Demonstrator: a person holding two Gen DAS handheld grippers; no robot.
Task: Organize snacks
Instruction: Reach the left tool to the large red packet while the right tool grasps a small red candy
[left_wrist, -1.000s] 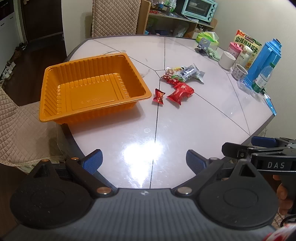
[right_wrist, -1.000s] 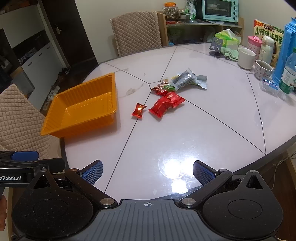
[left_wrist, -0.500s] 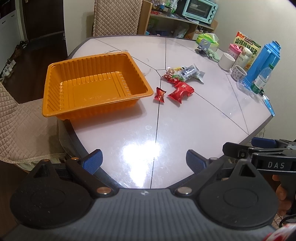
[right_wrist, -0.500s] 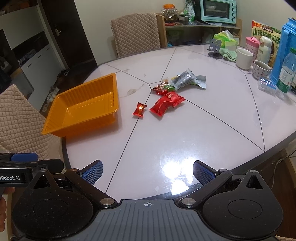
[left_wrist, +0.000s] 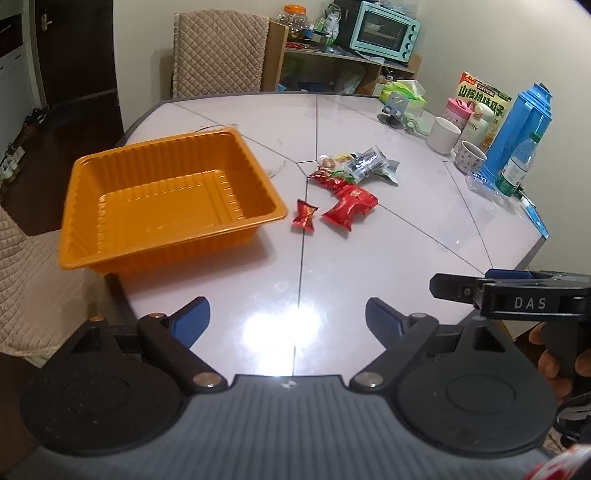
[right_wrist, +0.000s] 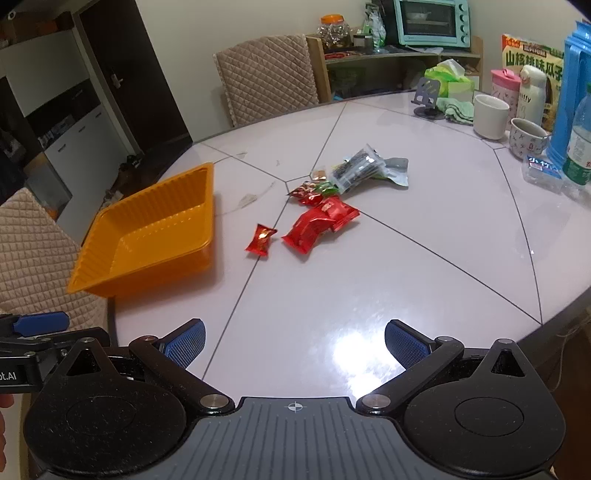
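Left wrist view: left gripper (left_wrist: 287, 317) jaws wide but closing, empty, above table (left_wrist: 369, 258); right gripper (right_wrist: 294, 341) spread, empty.

The left gripper (left_wrist: 287, 317) tilts downward, its empty jaws wide but closing. The right gripper (right_wrist: 294, 341) tilts likewise, jaws apart and empty. A hand (left_wrist: 561, 360), partly hidden, seemingly grips its handle.

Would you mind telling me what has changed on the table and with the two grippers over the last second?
The left gripper has its jaws closing a little, with nothing between them; the right gripper is open and empty as before. Nothing was grasped or released. The orange tray, the small red candy and the snack pile lie unmoved.
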